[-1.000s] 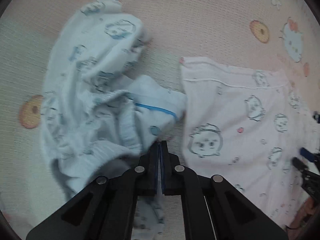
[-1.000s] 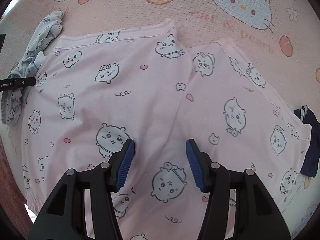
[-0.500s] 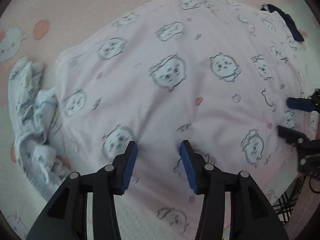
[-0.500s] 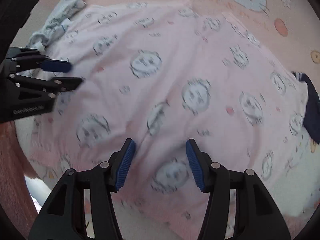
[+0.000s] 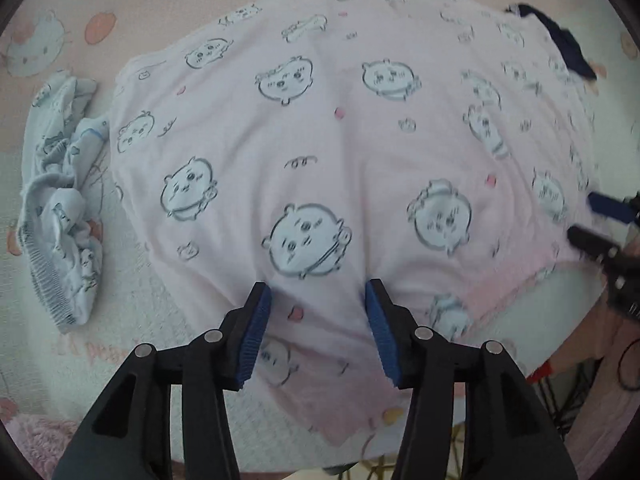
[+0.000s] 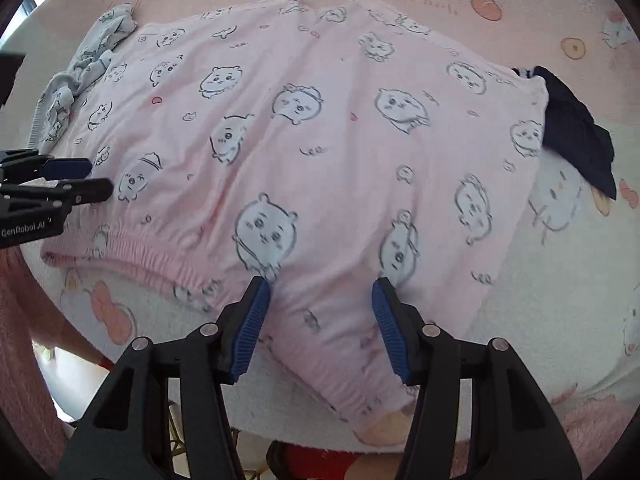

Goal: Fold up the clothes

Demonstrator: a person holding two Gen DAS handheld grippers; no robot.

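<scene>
Pink pyjama shorts (image 5: 340, 152) printed with cartoon faces lie spread flat on the blanket, with the elastic waistband (image 6: 152, 268) toward me. They also fill the right wrist view (image 6: 320, 140). My left gripper (image 5: 316, 332) is open and empty, hovering over the waist end of the shorts. My right gripper (image 6: 320, 328) is open and empty above the waistband's right part. Each gripper shows at the edge of the other's view: the right one (image 5: 600, 220) and the left one (image 6: 76, 180).
A crumpled light-blue garment (image 5: 60, 208) lies at the shorts' left side, also in the right wrist view (image 6: 80, 76). A dark navy garment (image 6: 576, 132) lies at the right side. A pink cartoon-print blanket (image 6: 560, 280) covers the surface; its front edge is near.
My left gripper let go of the blue garment, opened and swung right over the pink shorts. Both grippers drew back toward the waistband end.
</scene>
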